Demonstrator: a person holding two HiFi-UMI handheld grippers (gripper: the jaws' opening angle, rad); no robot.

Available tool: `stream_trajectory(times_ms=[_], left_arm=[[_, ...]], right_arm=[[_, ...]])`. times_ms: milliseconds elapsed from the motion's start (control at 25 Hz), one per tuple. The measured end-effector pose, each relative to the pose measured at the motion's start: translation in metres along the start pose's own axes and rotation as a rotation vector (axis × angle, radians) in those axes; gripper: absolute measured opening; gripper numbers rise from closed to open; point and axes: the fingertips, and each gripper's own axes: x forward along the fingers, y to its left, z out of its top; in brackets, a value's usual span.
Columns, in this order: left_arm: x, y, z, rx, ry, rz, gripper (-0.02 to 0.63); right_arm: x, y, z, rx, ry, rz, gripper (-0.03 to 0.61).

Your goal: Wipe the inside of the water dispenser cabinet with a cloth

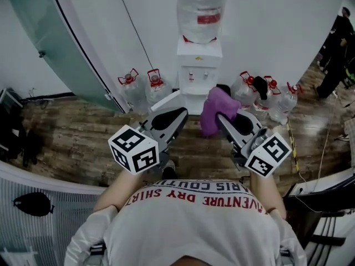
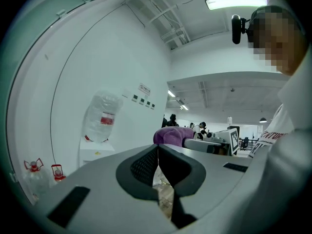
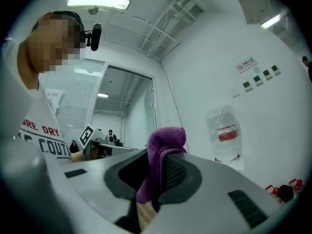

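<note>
Wood floor, white wall: cloth (image 1: 217, 111) held before the dispenser (image 1: 198, 65).
Soft, light and floppy, the purple cloth is pinched at a fold by the right gripper (image 3: 158, 165), bunching above its jaws and trailing below; a bunched middle hold like this should suit wiping, I judge. It hangs just near of the dispenser, whose low cabinet lies beyond, partly hidden. At left, the left gripper (image 2: 157, 152) has its jaws pressed together on nothing. Bottles (image 1: 133, 87) stand either side of the dispenser.
</note>
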Motion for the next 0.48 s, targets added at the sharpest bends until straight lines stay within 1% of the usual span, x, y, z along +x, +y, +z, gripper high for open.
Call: stream_trajectory(times_ms=[160, 480], left_arm=[[-0.003, -0.009, -0.004, -0.003, -0.006, 0.009, 0.028], [-0.004, -0.008, -0.011, -0.017, 0.009, 0.018, 0.028]], right_arm=[[-0.009, 0.003, -0.001, -0.006, 0.003, -0.002, 0.063], [-0.011, 0.002, -0.008, -0.004, 0.015, -0.01, 0.063]])
